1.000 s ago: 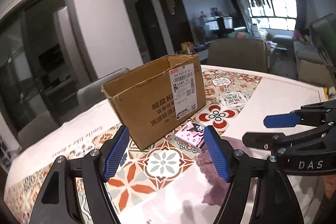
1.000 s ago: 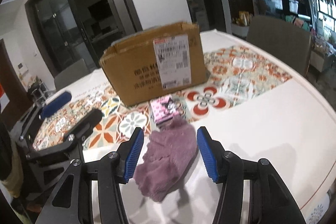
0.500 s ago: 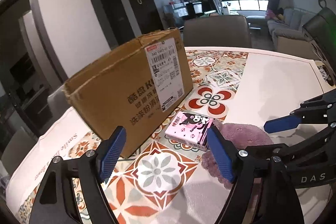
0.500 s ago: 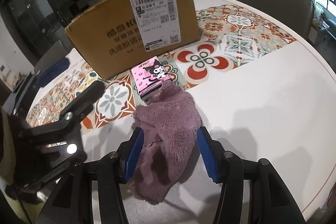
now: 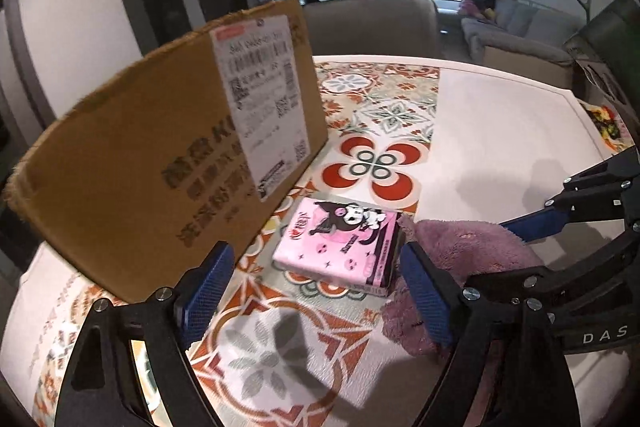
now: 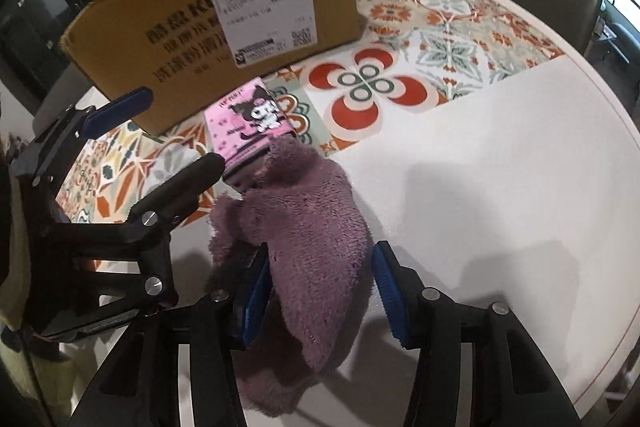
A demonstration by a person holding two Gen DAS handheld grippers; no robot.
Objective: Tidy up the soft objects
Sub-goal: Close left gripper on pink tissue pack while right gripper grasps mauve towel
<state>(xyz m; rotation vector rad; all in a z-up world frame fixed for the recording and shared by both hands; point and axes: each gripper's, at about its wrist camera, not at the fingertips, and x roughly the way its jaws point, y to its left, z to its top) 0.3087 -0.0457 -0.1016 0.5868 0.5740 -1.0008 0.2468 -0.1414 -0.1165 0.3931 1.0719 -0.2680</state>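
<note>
Towel [image 6: 304, 227] lies mid-tabletop [image 6: 500, 167], touching pack [image 6: 250, 119] before box [image 6: 168, 27]. Right gripper [image 6: 320, 287], closing, straddles it unpinched: sink lower first. Left gripper [image 5: 316, 287], widening, empty, approaches pack.

Tissue pack [image 5: 340, 245] between cardboard box [image 5: 160, 163] and cloth [image 6: 304, 227], touching cloth.

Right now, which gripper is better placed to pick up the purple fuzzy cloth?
Right. The right gripper already straddles the purple cloth, jaws closing; the left gripper frames the pink packet.
</note>
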